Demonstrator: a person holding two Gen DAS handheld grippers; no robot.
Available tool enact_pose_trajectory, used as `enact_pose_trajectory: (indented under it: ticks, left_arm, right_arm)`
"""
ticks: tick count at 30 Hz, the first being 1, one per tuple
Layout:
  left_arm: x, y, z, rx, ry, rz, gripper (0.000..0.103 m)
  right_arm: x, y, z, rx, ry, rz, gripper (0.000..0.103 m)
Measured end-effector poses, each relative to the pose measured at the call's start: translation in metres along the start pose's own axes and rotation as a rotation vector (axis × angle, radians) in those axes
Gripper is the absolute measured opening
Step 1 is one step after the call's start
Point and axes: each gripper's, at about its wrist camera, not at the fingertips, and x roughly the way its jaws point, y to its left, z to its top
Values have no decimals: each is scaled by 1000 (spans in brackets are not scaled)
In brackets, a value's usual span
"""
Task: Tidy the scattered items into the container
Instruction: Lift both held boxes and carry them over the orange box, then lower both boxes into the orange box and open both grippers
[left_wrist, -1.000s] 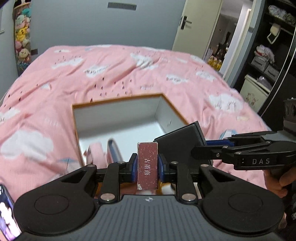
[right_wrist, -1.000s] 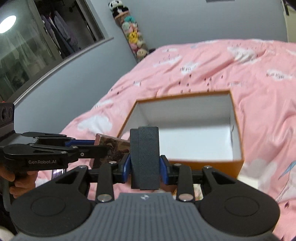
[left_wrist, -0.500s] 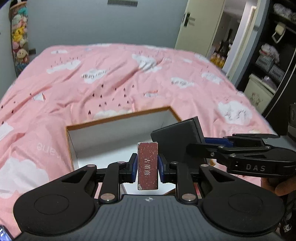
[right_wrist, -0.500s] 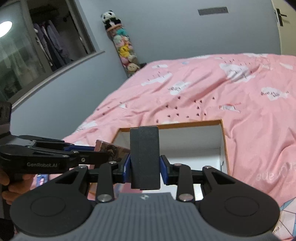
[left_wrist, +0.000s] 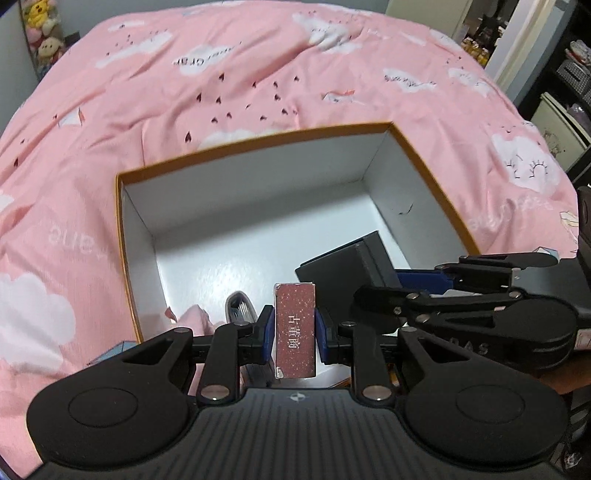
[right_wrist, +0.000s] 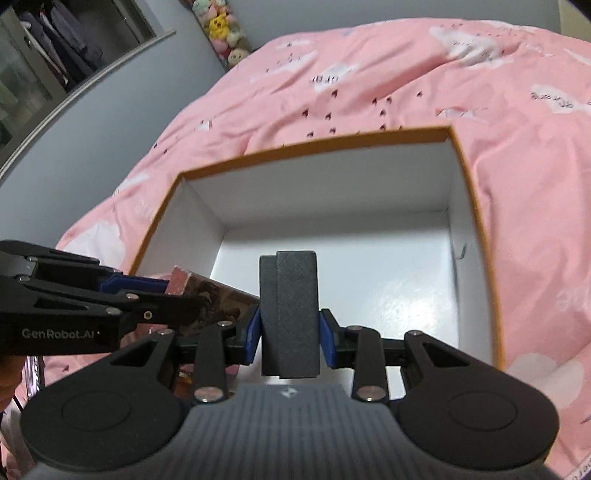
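- Pink cloud-printed bedding (left_wrist: 258, 74) is lying soft and rumpled under the orange-rimmed white cardboard box (left_wrist: 428, 166).
- I am pinching a slim maroon speckled cardboard box (left_wrist: 295, 328) in my left gripper (left_wrist: 294, 334), just above the container's near edge.
- My right gripper (right_wrist: 290, 332) is clamping a dark grey textured case (right_wrist: 291, 310) by its flat sides, over the white floor.
- Both are looking light, stiff and easy to drop flat; the glossy floor may let them slide.

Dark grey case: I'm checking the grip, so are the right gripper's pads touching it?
Touching. The right wrist view shows both blue pads pressed against the dark grey case in the right gripper.
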Motion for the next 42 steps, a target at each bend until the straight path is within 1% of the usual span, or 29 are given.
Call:
enact_pose_trajectory:
  ticks: [9,13,19,24,27,31,33,39,42]
  left_arm:
    - [15,2,-5,-29,61,12,27]
    - [17,6,-8,-55,65,8,28]
    - [18,13,-11,-91,67,-22,29]
    - [12,16,-12,-94,35,-47,29]
    - [5,18,-12,-88,11,-33,29]
    - [-13,22,-17,-84,-57,-39,29]
    - [-22,23,-21,-83,-88,-42,29]
    - [-34,21,-38,-60,-139,7,29]
    - [-36,21,-49,-43,-155,21,29]
  right_arm:
    - [25,1,-8,9,76,39,36]
    - [35,4,-8,14,108,53,36]
    - [40,5,-6,28,133,66,36]
    - [42,8,-5,18,150,68,36]
    - [44,13,-5,7,155,64,36]
    - [43,15,-3,5,158,54,36]
    - [44,15,-1,13,164,64,38]
    - [51,24,-1,13,182,75,40]
    - [51,25,-1,15,184,77,40]
